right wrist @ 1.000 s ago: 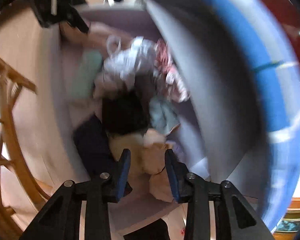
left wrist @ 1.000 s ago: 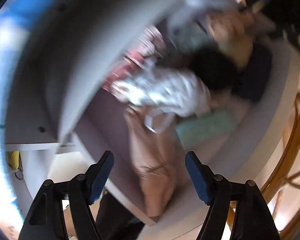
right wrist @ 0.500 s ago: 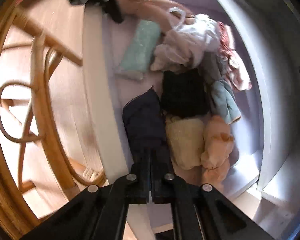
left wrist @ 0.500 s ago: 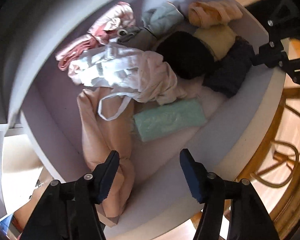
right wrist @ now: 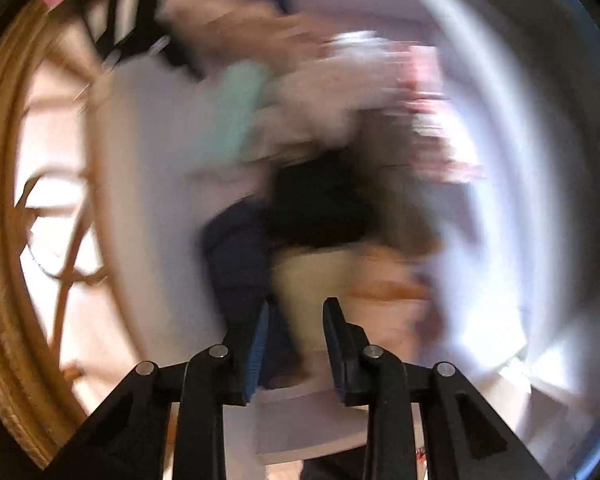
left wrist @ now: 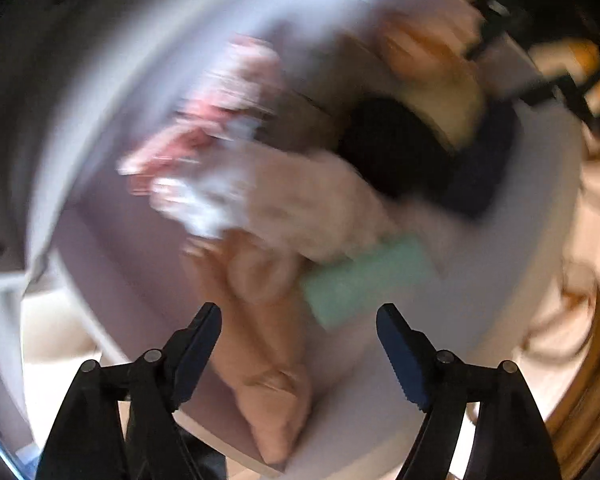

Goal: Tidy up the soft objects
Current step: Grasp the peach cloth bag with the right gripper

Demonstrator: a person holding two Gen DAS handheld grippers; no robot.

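a: how are the claws standing?

b: the left gripper point(left wrist: 299, 330) is opening wide over the peach cloth point(left wrist: 260, 320), wider than half a second ago, gripping nothing. the right gripper point(right wrist: 294, 326) is parting slightly from fully shut, now above the navy cloth point(right wrist: 240, 256)

a: and the clothes?

b: lying piled in the drawer point(left wrist: 500, 280), green roll point(left wrist: 364, 280) beside the peach cloth, both views blurring now

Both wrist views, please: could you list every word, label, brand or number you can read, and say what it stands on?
None can be read: both views are smeared by motion blur.
Folded green cloth: no print visible.
Peach garment: no label visible.
Black garment: nothing legible.
White drawer rim: plain, unmarked.
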